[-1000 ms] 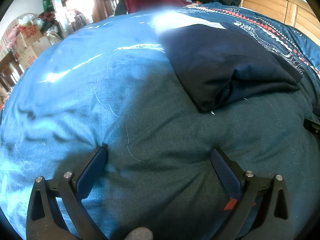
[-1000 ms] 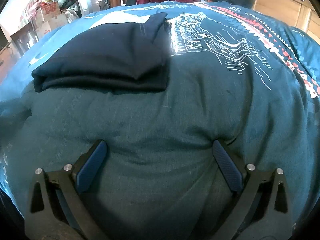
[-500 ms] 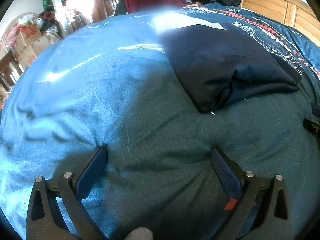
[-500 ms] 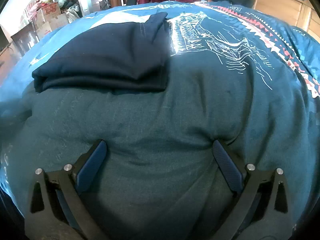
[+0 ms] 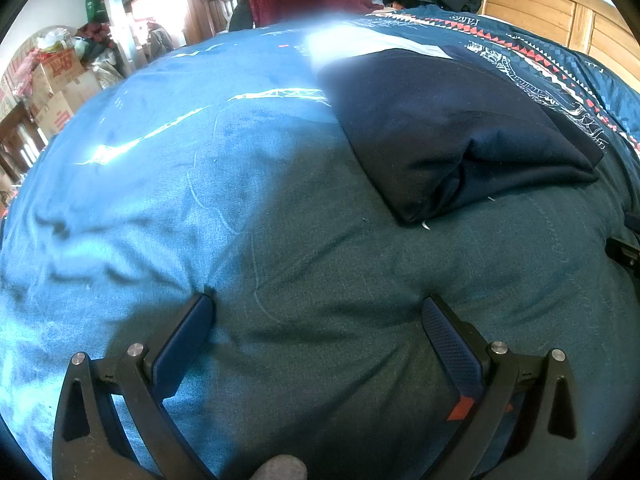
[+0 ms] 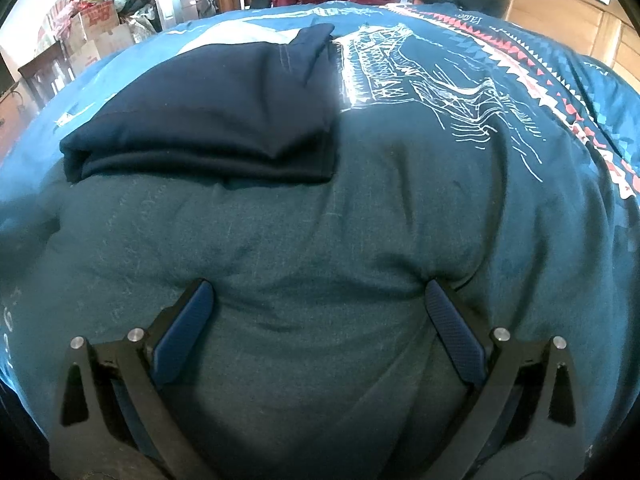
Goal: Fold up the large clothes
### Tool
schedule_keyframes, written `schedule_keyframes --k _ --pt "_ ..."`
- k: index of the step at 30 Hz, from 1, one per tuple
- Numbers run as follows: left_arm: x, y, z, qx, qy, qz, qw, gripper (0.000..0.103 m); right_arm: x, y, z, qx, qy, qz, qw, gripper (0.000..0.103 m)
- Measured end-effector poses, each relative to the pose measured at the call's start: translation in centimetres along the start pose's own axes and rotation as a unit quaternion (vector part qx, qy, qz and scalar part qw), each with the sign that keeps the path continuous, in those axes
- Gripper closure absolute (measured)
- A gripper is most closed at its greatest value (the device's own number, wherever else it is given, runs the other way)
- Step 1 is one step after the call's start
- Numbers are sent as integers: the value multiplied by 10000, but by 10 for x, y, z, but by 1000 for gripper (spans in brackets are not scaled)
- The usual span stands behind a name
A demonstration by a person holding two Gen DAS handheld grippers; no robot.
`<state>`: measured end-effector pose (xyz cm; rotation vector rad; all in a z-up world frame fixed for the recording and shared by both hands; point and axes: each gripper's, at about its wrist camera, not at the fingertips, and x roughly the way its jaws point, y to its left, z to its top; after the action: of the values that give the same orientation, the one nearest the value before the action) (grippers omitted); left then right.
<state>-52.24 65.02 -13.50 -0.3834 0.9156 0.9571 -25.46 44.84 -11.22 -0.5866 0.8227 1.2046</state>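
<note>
We see a plain navy folded garment (image 6: 208,120) on a teal-blue quilt (image 6: 320,240) with white line drawings and a red-and-white triangle border, and our black tongs (image 5: 316,312) carry blue textured pads (image 5: 448,344).

A folded garment (image 5: 452,132) lies on the quilt (image 5: 248,208) that covers the bed. From the left tongs (image 5: 316,312) it sits ahead and to the right; from the right tongs (image 6: 318,300) it sits ahead and to the left. Both tongs rest on the quilt, well apart from the garment. Behind the bed stand a chair (image 5: 224,4) and, at left, stacked boxes (image 5: 60,84); a wooden headboard (image 5: 560,12) rises at far right.
</note>
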Motion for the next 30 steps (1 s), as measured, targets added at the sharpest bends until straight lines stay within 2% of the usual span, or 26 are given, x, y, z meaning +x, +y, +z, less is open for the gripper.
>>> schedule_keyframes --k 30 --pt "0 -1 0 -9 -7 -10 10000 0 3 -1 2 -117 -35 140 9998 0"
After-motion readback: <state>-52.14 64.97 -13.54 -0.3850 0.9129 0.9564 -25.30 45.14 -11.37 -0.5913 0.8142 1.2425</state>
